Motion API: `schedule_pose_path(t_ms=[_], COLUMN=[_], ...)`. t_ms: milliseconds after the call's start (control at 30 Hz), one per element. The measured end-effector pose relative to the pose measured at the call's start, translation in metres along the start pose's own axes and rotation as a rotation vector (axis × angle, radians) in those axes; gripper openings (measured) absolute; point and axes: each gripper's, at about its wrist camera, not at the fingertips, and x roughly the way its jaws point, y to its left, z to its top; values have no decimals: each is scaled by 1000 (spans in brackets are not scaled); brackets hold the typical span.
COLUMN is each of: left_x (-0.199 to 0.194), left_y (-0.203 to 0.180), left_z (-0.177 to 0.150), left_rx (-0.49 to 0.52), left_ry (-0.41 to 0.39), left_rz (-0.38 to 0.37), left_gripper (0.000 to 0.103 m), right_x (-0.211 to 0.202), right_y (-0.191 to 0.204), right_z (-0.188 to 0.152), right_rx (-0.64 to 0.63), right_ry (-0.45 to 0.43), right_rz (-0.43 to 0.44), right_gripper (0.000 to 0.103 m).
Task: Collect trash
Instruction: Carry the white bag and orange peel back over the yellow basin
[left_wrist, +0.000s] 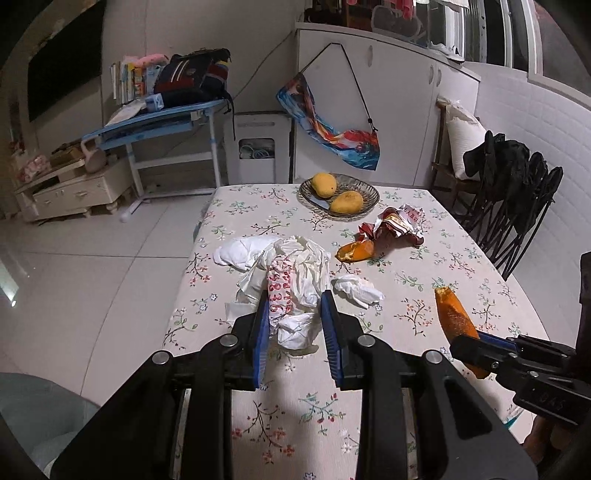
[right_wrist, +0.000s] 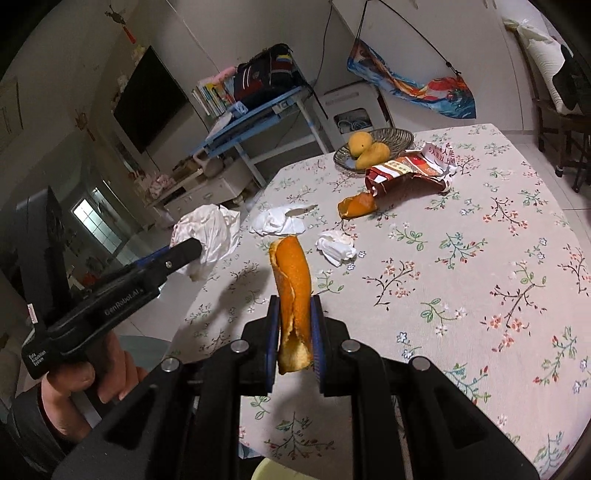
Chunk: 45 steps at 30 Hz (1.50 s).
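Observation:
My left gripper (left_wrist: 295, 301) is shut on a crumpled white bag with red print (left_wrist: 295, 273), held just above the floral table (left_wrist: 295, 398). In the right wrist view the left gripper (right_wrist: 188, 251) holds that bag (right_wrist: 210, 232) off the table's left edge. My right gripper (right_wrist: 294, 304) is shut on a long orange mango peel (right_wrist: 291, 266), lifted clear of the cloth; it also shows in the left wrist view as the peel (left_wrist: 452, 314). On the table lie a second peel (right_wrist: 357, 205), a red snack wrapper (right_wrist: 406, 170) and two white tissue wads (right_wrist: 336, 247) (right_wrist: 277, 221).
A glass bowl (left_wrist: 369, 192) with two whole mangoes sits at the table's far end. Black folding chairs (left_wrist: 517, 192) lean at the right. A blue desk (left_wrist: 162, 122) and a low cabinet stand across the tiled floor. A pale bin rim (right_wrist: 266, 469) shows under the right gripper.

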Motion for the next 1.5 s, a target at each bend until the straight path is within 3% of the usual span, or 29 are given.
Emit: schedule_pose_path(t_ms=[767,1500], left_x=[-40,-71], left_y=[-2,-7], left_z=[-46,-87], left_rx=[1,4], left_ry=[3,23], left_rz=[-5,-17], left_gripper=[26,26], right_x=[-26,-46], right_y=[8,19], right_z=[-41,-82], right_rx=[31,44], right_ry=[-26,5], right_rz=[4,9], right_gripper=[17,17])
